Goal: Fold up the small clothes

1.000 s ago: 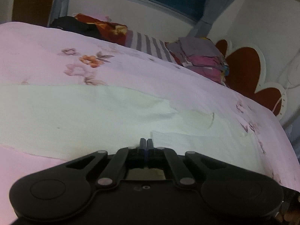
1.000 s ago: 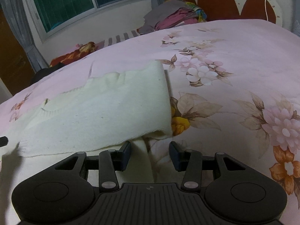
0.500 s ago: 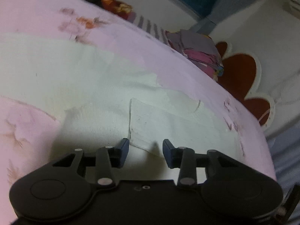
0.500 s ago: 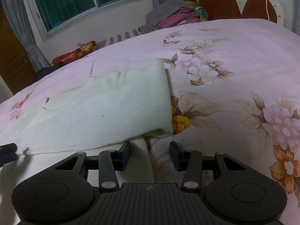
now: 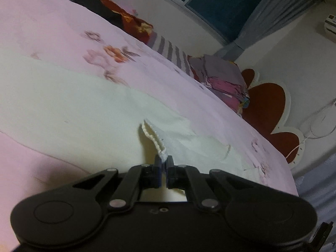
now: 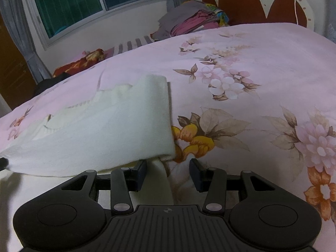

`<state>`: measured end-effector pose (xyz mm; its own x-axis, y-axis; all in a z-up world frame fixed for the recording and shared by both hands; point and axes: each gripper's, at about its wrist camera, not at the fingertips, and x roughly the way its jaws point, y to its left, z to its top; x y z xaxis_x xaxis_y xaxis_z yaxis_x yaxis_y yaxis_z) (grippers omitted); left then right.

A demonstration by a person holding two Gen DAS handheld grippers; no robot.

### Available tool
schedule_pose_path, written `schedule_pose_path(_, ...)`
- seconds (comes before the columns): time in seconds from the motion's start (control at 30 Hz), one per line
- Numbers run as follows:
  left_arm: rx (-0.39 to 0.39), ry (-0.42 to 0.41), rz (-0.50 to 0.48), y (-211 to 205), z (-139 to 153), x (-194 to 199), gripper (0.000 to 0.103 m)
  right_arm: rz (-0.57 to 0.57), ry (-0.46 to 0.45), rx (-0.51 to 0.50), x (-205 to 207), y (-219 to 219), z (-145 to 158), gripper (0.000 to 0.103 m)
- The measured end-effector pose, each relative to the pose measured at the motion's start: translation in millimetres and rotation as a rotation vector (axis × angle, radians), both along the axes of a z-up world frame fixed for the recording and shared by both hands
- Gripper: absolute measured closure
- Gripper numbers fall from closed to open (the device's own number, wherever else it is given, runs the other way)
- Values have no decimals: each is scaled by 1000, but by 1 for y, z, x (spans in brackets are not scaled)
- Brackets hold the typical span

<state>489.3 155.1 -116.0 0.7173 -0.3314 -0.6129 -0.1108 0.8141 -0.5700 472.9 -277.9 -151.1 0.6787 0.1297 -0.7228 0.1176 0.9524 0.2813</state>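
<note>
A cream knitted garment [image 5: 84, 113] lies spread on the pink flowered bedspread [image 5: 52, 27]. My left gripper [image 5: 163, 163] is shut on the ribbed edge of a folded-over flap of the garment [image 5: 154, 136] and holds it slightly raised. In the right wrist view the same garment [image 6: 109, 130] shows with its flap folded over and its right edge lifted. My right gripper [image 6: 168, 172] is open and empty, low over the garment's near right edge.
A stack of folded clothes [image 6: 193, 23] sits at the far edge of the bed by the red and white headboard [image 6: 256, 2]. A striped cloth [image 5: 170, 50] and a red patterned cloth [image 5: 128, 25] lie along the wall under the window.
My left gripper was open over the flap's edge half a second ago; it has now shut on that ribbed edge and lifted it. The right gripper has stayed open and almost still.
</note>
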Motion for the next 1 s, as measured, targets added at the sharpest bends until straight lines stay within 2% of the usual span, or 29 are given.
schedule_pose_path(0.07,-1,6,-5,7,-1,-2,100,10,-4,-1,2,2,0,58)
schedule_pose_path(0.1,4,8,-10,7,-2,-3,100,13,-9,-11,2,4,0,63)
schedule_pose_path(0.13,12,10,-15,7,-2,-4,100,12,-8,-25,3,5,-1,76)
schedule_pose_path(0.2,19,13,-24,6,-4,-6,100,12,-9,-23,4,5,-1,82)
schedule_pose_path(0.23,20,14,-24,6,-4,-7,100,14,-12,-26,3,5,-1,91)
schedule_pose_path(0.33,15,15,-18,6,-8,-9,100,4,-5,-59,4,6,-1,95)
schedule_pose_path(0.4,11,16,-15,9,-10,-10,100,-8,0,-69,4,4,-2,103)
schedule_pose_path(0.47,12,21,-13,10,-13,-9,100,-26,14,-86,4,1,-4,103)
schedule_pose_path(0.57,11,32,-11,13,-17,-7,100,-22,15,-58,2,-8,-1,103)
schedule_pose_path(0.7,17,30,-14,13,-18,-7,100,-15,-56,-71,-5,-6,19,103)
schedule_pose_path(0.8,22,31,-12,12,-18,-6,100,17,-77,-79,2,2,25,103)
schedule_pose_path(0.9,32,32,-13,11,-18,-6,100,47,-67,-72,11,11,21,103)
schedule_pose_path(1.0,38,33,-16,10,-19,-7,100,56,-12,-84,18,13,3,103)
